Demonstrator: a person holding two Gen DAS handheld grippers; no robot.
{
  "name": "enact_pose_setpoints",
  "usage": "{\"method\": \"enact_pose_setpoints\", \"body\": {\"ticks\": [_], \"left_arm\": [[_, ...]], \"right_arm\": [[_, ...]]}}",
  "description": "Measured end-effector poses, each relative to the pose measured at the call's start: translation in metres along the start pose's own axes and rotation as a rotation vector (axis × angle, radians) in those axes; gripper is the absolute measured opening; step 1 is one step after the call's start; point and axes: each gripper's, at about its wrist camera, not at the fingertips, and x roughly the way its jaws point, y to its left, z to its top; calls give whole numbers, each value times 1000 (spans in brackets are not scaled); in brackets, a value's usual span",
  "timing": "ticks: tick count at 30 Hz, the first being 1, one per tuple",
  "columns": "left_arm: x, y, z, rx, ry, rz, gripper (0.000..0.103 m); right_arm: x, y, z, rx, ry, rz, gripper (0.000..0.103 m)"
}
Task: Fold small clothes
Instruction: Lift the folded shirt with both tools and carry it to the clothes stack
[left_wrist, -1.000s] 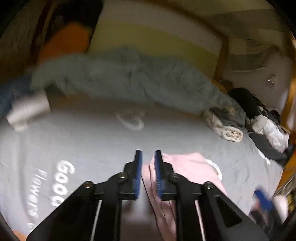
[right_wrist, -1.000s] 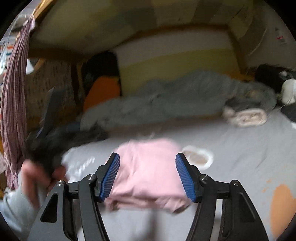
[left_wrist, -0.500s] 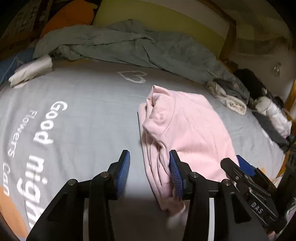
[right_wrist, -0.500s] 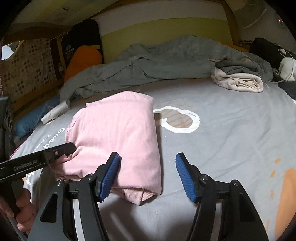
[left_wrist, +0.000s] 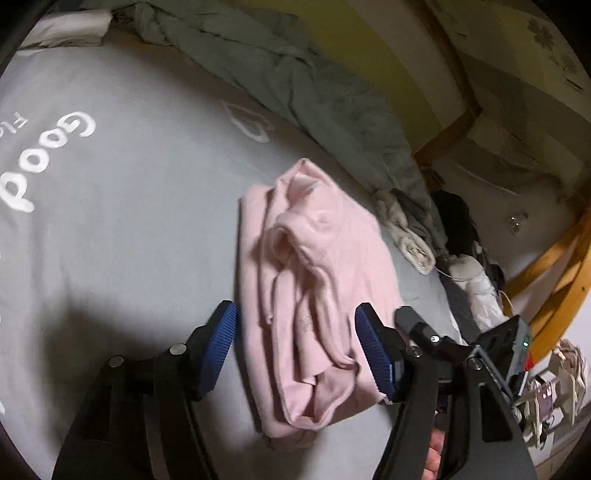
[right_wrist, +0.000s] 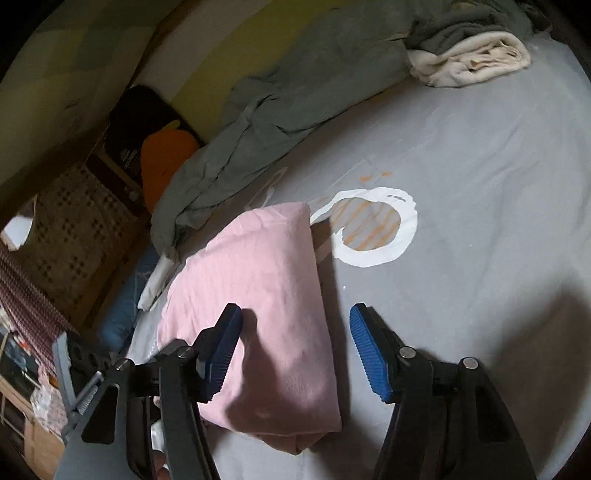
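Observation:
A folded pink garment (left_wrist: 317, 258) lies on the grey bed sheet (left_wrist: 110, 240), its loose layered edges facing the left wrist camera. My left gripper (left_wrist: 297, 350) straddles its near end; the jaws are opening, the cloth lies between them and neither pad presses it. In the right wrist view the garment (right_wrist: 258, 277) shows its smooth folded side. My right gripper (right_wrist: 295, 350) hangs over its near right edge, one finger above the cloth and the other above the sheet (right_wrist: 480, 221). Its jaws are closing slightly, wide apart, gripping nothing.
A crumpled grey blanket (right_wrist: 295, 92) runs along the back of the bed. A rolled cream cloth (right_wrist: 472, 62) lies at its end, an orange cushion (right_wrist: 162, 158) by the headboard. More clothes (left_wrist: 476, 280) are piled near the wooden frame (left_wrist: 554, 266). A white ring print (right_wrist: 373, 229) marks the sheet.
Both grippers have come down close to the pink garment and rolled. The left jaws went from almost shut to wide. The garment now lies between both pairs of fingers.

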Motion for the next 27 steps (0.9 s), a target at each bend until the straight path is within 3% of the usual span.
{"method": "enact_pose_setpoints", "body": {"ticks": [2, 3, 5, 9, 19, 23, 27], "left_arm": [[3, -2, -1, 6, 12, -24, 58], [5, -3, -2, 16, 15, -5, 45], [8, -4, -4, 52, 19, 43, 36], [8, -9, -7, 108, 11, 80, 28], [-3, -22, -6, 146, -20, 80, 20], [-11, -57, 5, 228, -45, 64, 19], [-9, -119, 34, 345, -88, 0, 19]], "right_arm": [[7, 5, -2, -19, 29, 22, 54], [10, 7, -3, -30, 40, 7, 51], [12, 14, -6, -76, 33, -33, 45], [13, 18, -7, -104, 38, -40, 29], [6, 28, -1, -101, 42, -12, 20], [-23, 40, 16, -151, 9, -29, 20], [-66, 48, 72, -214, -67, -31, 19]]}}
